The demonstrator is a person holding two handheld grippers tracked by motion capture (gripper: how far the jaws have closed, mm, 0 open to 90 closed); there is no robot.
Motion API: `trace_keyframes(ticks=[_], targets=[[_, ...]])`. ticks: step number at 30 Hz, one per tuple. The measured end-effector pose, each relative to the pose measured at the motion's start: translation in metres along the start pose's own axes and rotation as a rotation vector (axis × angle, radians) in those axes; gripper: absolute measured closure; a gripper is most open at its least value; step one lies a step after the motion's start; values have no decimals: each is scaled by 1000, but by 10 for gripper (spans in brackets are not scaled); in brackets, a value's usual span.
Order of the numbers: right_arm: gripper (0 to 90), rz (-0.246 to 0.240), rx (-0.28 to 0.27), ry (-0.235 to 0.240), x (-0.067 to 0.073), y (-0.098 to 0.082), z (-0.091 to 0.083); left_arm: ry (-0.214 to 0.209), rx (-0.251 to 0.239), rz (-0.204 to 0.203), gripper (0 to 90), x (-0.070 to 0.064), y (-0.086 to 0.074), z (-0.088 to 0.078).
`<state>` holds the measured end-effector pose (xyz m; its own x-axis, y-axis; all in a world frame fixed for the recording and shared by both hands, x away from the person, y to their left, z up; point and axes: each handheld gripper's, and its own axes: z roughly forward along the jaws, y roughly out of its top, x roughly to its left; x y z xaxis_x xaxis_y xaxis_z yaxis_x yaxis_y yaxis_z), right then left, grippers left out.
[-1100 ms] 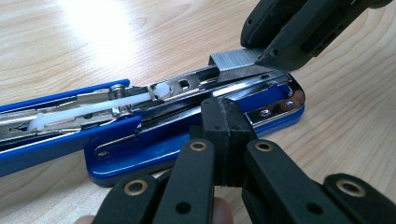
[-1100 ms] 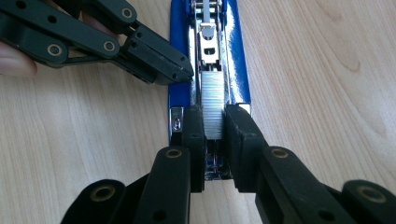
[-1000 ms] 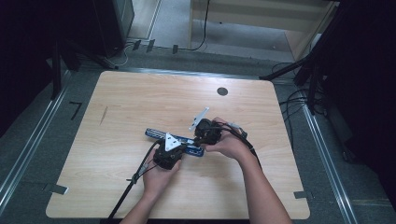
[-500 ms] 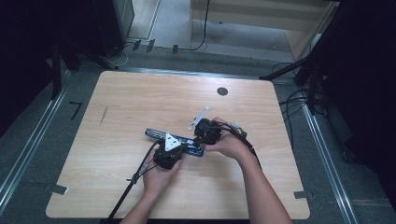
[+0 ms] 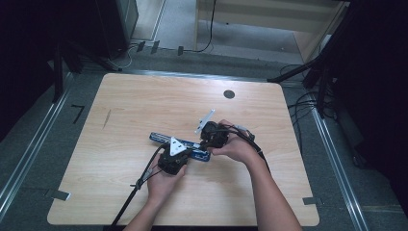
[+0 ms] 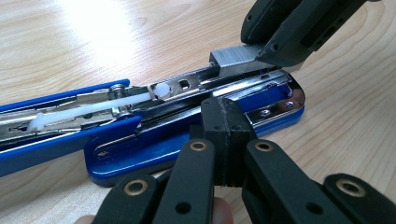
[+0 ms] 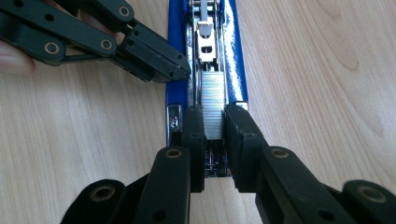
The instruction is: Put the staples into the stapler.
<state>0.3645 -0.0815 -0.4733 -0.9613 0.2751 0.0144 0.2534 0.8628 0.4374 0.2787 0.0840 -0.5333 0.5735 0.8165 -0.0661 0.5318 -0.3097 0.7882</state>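
Right gripper [image 7: 215, 140] fingers [image 7: 194, 135] pinching staple strip [image 7: 213, 105] over stapler [image 5: 179, 142]

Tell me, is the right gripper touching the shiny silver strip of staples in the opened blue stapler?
Touching. In the right gripper view, the right gripper has its two black jaws pressed on both sides of the shiny silver strip of staples, over the opened blue stapler.

No readable text, brand, number or sign anywhere. Blue stapler [image 6: 154, 135] and staple strip [image 7: 212, 100] blank, without lettering. Same for the wooden table [image 5: 144, 106].
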Motion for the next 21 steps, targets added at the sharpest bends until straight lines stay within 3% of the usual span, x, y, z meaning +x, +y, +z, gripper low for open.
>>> trace_keyframes(ticks=[21], targets=[[798,-21,-6,2,0,0,1,1,1,3,900,0,0,0]])
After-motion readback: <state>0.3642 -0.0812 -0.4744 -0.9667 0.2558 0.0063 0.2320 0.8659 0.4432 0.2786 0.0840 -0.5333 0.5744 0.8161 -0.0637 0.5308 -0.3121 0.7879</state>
